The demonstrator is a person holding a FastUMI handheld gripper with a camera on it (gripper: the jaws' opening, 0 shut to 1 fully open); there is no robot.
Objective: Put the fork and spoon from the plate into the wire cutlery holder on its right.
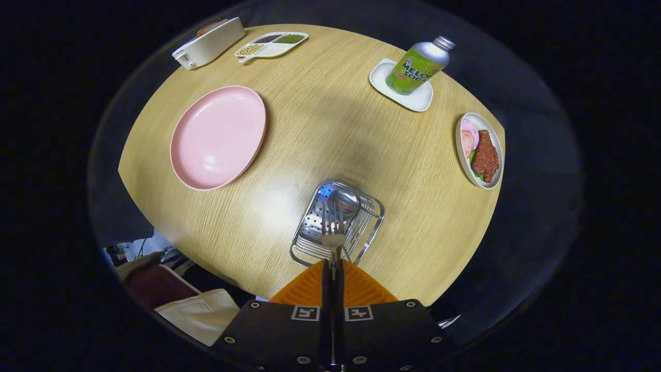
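— What is the gripper (333,268) doing?

— Its two ribbed fingers are pressed together on the thin handle of the fork (333,230). The fork is steel and shiny, and its tines point away from the fingers, over the holder (310,243).

— And the holder?

— It is a wire basket with rounded corners, just ahead of the fingers, on the wooden table (320,119). Inside I see a perforated metal plate. The spoon (345,202) is already in there; its round bowl shines just beyond the fork's tines.

— Does the fork touch the holder?

— I cannot tell from here.

— Where is the plate (218,137)?

— To the left of the holder and further away. It is pink, round, smooth, with a low rim.

— What else stands on the table?

— A green bottle (419,64) with a metal cap, on a white square coaster (413,99). To the right, a small oval dish (480,150) with food. At the far side, a white box (209,42) and a divided tray (272,45) with grains.
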